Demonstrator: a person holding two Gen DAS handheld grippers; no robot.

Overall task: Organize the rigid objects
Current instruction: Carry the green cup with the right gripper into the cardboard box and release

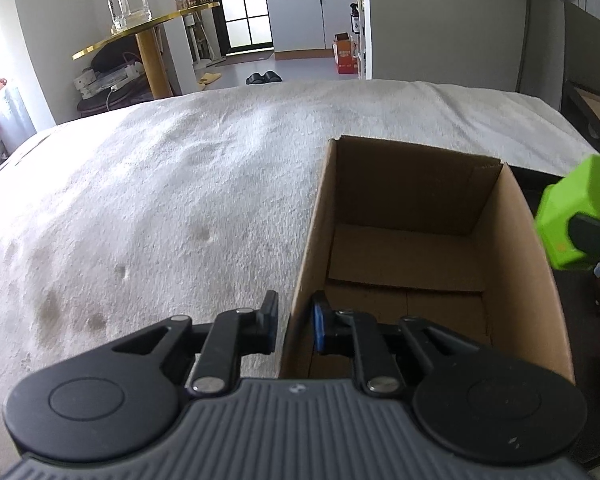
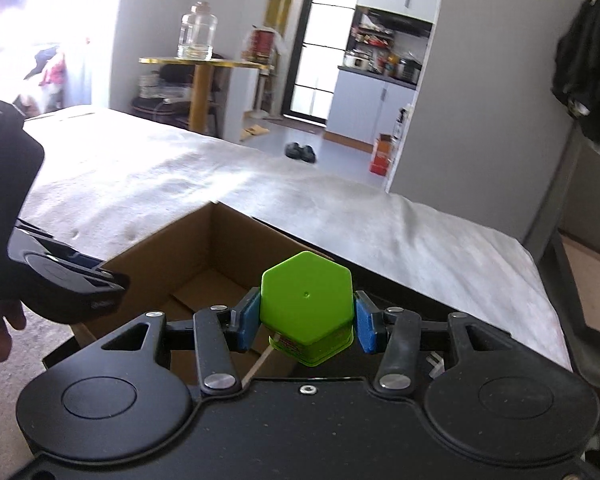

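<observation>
So there's an open cardboard box (image 1: 428, 240) sitting on a table covered with a white towel (image 1: 180, 184), and everything's happening around that box.

The left gripper (image 1: 294, 326) is parked at the box's near left wall. One finger is outside the wall, the other is inside, so the cardboard edge sits right in the gap between them. Can't honestly tell if the pads are pinching the wall or just straddling it; the gap looks narrow, that's all I've got.

The right gripper (image 2: 306, 322) is clamped on a green hexagonal bottle (image 2: 306, 304), blue pads (image 2: 248, 320) pressed on two opposite flats of it. The bottle's flat hex end faces the camera, and there's a bit of printed label showing on its lower side. It's held up in the air at the box's right side, near the rim, not down inside. From the left wrist view you can see the same bottle (image 1: 576, 212) hanging just past the box's right wall.

The box itself shows bare cardboard flaps on the bottom.

Beyond the box, off the far side of the table, there's a gold round side table (image 2: 204, 62) with a big glass jar (image 2: 198, 32) on it, and some dark slippers (image 2: 300, 152) on the floor.
</observation>
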